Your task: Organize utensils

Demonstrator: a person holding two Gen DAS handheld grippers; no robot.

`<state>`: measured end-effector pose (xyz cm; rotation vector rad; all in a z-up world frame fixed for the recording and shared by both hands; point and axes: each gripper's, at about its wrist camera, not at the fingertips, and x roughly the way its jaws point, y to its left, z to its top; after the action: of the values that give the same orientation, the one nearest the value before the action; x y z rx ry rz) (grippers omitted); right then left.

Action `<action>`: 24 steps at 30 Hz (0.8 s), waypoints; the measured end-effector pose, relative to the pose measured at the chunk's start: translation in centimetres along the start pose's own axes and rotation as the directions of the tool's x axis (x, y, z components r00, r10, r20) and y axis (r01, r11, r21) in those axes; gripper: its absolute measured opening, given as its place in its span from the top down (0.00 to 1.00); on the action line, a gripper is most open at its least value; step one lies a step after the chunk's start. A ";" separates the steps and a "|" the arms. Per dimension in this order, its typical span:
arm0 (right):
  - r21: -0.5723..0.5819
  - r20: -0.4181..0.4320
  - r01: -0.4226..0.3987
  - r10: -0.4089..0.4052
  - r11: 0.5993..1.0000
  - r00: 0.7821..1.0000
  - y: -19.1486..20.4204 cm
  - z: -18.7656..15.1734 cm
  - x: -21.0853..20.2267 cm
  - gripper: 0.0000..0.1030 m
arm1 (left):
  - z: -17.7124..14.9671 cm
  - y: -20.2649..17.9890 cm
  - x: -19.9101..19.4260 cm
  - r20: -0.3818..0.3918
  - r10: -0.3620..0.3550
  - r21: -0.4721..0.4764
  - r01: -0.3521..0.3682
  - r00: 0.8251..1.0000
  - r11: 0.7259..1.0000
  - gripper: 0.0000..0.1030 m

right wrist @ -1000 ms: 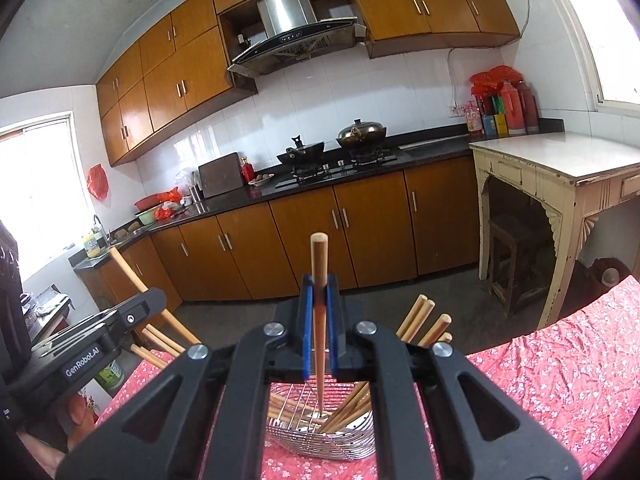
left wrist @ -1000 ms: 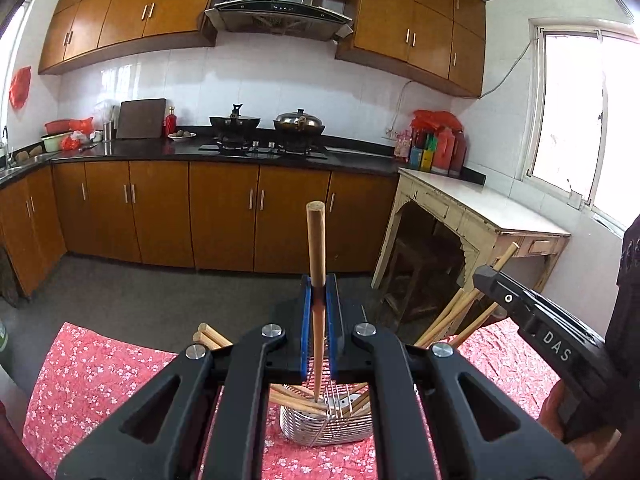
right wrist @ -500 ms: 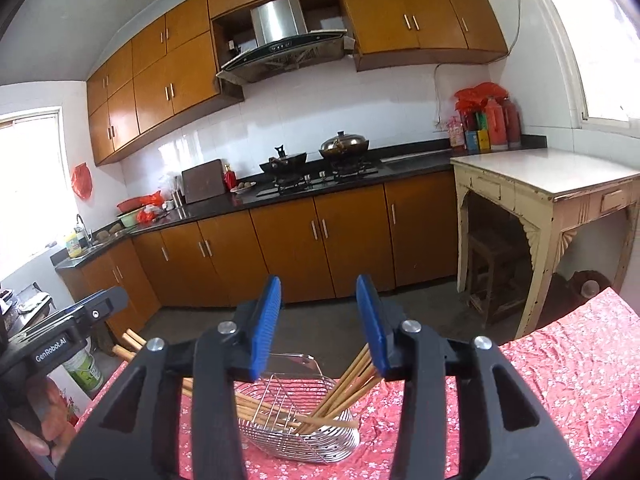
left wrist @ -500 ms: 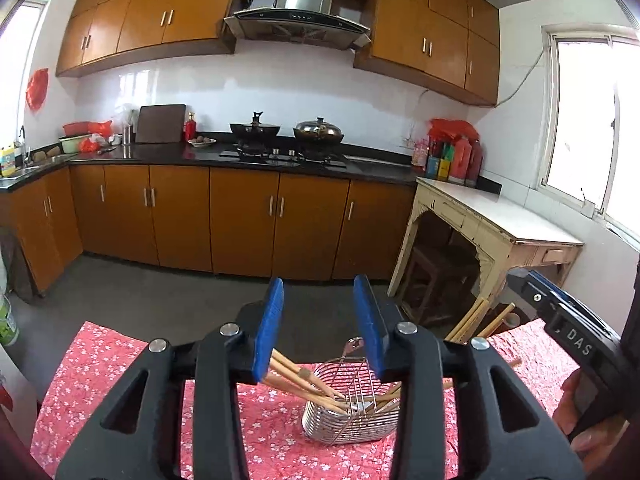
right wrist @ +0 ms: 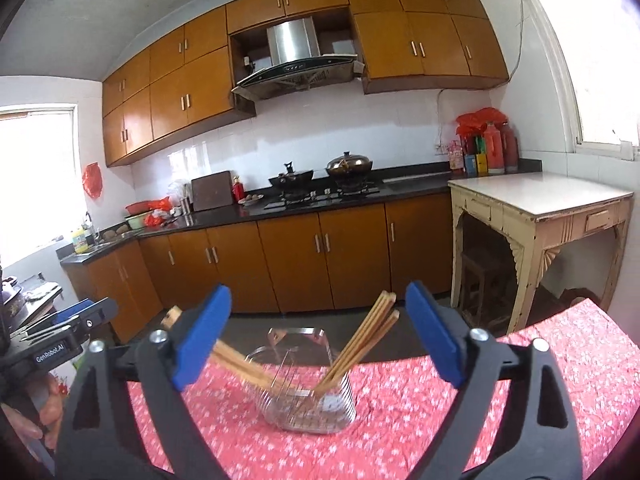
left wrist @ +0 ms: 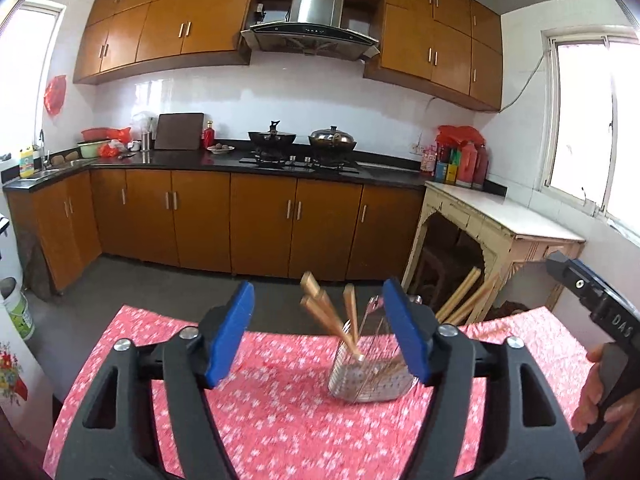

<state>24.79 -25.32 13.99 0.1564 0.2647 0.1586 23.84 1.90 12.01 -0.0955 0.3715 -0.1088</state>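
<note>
Now both grippers — left [left wrist: 320,330] and right [right wrist: 320,334] — fingers spread, empty; chopsticks [right wrist: 360,338] in the wire basket [right wrist: 308,404].

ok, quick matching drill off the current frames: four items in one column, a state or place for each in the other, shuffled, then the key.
1. left gripper
2. chopsticks
3. wire basket
4. lidded pots

a. on the stove
b. leaning in the basket
c. open, holding nothing
d. standing on the red floral cloth

Pairs: 1-c, 2-b, 3-d, 4-a
</note>
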 end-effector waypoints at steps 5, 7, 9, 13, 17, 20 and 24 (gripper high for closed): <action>-0.009 -0.031 -0.014 0.013 1.000 0.999 0.7 -2.2 -2.6 0.04 | -2.3 0.8 -2.0 -0.023 0.014 0.007 -0.014 1.000 1.000 0.16; -0.038 -0.033 0.003 -0.004 0.999 0.999 1.3 -3.3 -3.8 0.04 | -3.1 0.9 -3.1 -0.009 0.018 0.006 -0.018 1.000 1.000 0.08; -0.053 -0.030 0.024 -0.026 0.998 0.999 1.7 -4.3 -4.8 0.04 | -4.1 0.8 -4.3 0.011 0.023 0.021 -0.024 1.000 0.999 0.04; -0.072 -0.026 0.071 -0.073 0.995 0.997 2.2 -6.7 -7.2 0.04 | -6.2 0.2 -6.2 0.039 0.047 0.066 -0.050 0.998 0.997 0.02; -0.076 -0.010 0.104 -0.105 0.992 0.994 2.2 -9.0 -9.4 0.04 | -8.9 -0.1 -7.4 0.037 0.067 0.087 -0.070 0.997 0.994 0.02; -0.084 -0.012 0.126 -0.128 0.988 0.992 2.3 -10.6 -10.5 0.04 | -10.3 0.2 -8.2 0.031 0.067 0.057 -0.069 0.997 0.996 0.02; -0.079 -0.018 0.117 -0.119 0.990 0.993 2.3 -12.5 -12.1 0.04 | -11.9 0.6 -9.7 0.041 0.076 0.023 -0.077 0.996 0.997 0.02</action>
<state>9.60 -23.53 5.48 0.0610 0.2887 0.0528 10.54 2.83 4.42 -0.0586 0.3328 -0.0353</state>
